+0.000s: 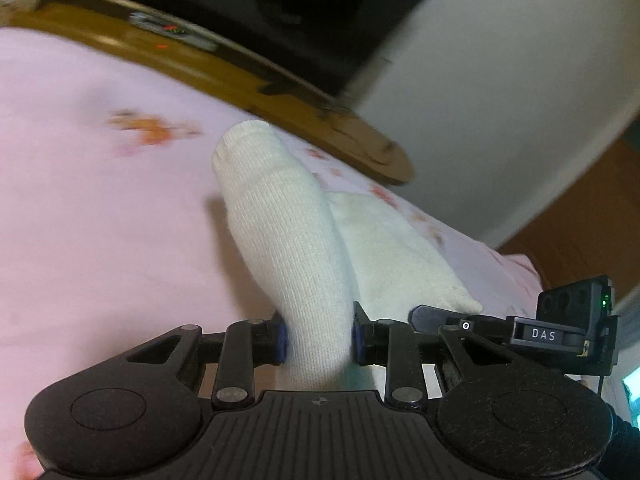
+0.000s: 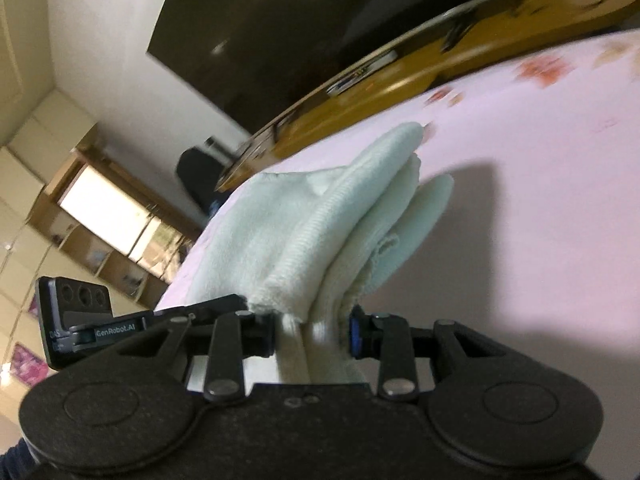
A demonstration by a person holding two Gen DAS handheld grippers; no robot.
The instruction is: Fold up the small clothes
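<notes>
A small cream knitted garment (image 1: 280, 224) rises off the pink flowered sheet (image 1: 80, 208), and my left gripper (image 1: 318, 338) is shut on its near end, the blue pads pressing both sides. In the right wrist view the same pale garment (image 2: 304, 220) is bunched in folds, and my right gripper (image 2: 312, 332) is shut on its gathered edge. The right gripper's body (image 1: 560, 328) shows at the right of the left wrist view, close beside the cloth. The part of the garment between the pads is hidden.
The pink sheet (image 2: 540, 200) covers a bed. Beyond its far edge runs a wooden board (image 1: 240, 76) with small items on it, under a dark screen (image 2: 300, 28). White wall and wooden shelving (image 2: 100, 216) lie further off.
</notes>
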